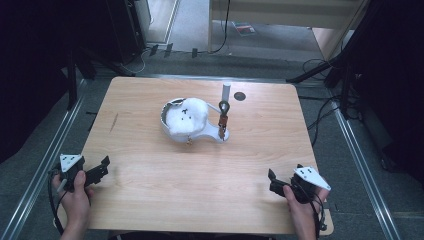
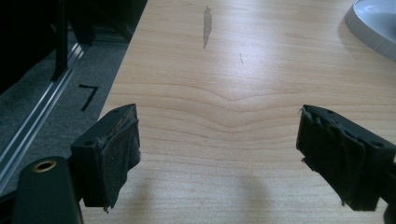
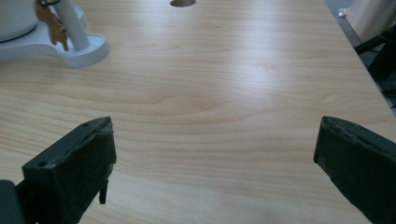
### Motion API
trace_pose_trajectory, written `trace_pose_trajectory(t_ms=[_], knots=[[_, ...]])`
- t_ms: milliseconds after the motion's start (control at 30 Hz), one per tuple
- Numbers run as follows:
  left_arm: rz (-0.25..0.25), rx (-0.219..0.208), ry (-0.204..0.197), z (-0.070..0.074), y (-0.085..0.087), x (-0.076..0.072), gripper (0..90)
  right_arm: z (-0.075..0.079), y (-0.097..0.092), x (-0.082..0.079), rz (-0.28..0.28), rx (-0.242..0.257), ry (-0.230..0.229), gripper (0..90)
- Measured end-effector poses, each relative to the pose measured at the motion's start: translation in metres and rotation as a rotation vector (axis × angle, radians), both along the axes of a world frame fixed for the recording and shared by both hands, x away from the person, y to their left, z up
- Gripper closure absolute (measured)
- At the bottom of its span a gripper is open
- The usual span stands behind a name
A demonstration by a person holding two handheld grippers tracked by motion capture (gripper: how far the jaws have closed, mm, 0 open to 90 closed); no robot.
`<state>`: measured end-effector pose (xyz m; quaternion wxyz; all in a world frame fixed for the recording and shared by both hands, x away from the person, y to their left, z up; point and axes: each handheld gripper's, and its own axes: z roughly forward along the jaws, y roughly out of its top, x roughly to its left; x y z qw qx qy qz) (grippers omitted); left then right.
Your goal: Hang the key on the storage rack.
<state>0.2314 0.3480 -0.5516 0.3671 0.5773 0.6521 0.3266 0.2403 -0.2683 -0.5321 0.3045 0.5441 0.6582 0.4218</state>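
A white stand (image 1: pixel 205 131) sits at the middle of the wooden table (image 1: pixel 150 185), topped by a white fluffy mound (image 1: pixel 186 116) with small black marks. From its upright post (image 1: pixel 225 92) hangs a brass key (image 1: pixel 223 120). My left gripper (image 1: pixel 104 169) rests near the front left corner, open and holding nothing. My right gripper (image 1: pixel 272 181) rests near the front right, also open and holding nothing. In the left gripper view the gripper (image 2: pixel 219 135) faces bare wood, with the stand's rim (image 2: pixel 373 23) at top right. In the right gripper view the gripper (image 3: pixel 217 144) faces the stand's foot (image 3: pixel 79 51) and the key (image 3: pixel 49 23).
A dark round hole (image 1: pixel 240 96) lies in the tabletop behind the post. A scratch (image 1: pixel 114 122) marks the wood at the left. Metal rails (image 1: pixel 50 150) run along both sides of the table, and cables (image 1: pixel 320 107) trail on the floor at the right.
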Motion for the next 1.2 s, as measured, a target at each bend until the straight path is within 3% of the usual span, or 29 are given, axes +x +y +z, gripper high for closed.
trace_pose_trajectory(t_ms=[300, 600, 733, 833, 1200], knots=[[0.0, 0.001, 0.0, 0.0, 0.0, 0.0, 14.1, -0.007, -0.037, -0.013, -0.062, 0.011, 0.01, 0.0], [-0.001, 0.006, 0.002, 0.0, 0.0, 0.0, 14.1, -0.013, -0.071, -0.025, -0.104, -0.014, 0.02, 0.0], [-0.003, 0.009, 0.003, 0.0, -0.001, 0.0, 14.1, -0.014, -0.083, -0.029, -0.109, 0.017, 0.016, 0.0], [-0.003, 0.009, 0.003, 0.0, -0.001, 0.0, 14.1, -0.014, -0.087, -0.029, -0.122, 0.051, 0.019, 2.6], [0.0, 0.021, 0.01, 0.0, -0.002, 0.001, 14.1, -0.014, -0.081, -0.026, -0.114, 0.023, 0.039, 6.1]])
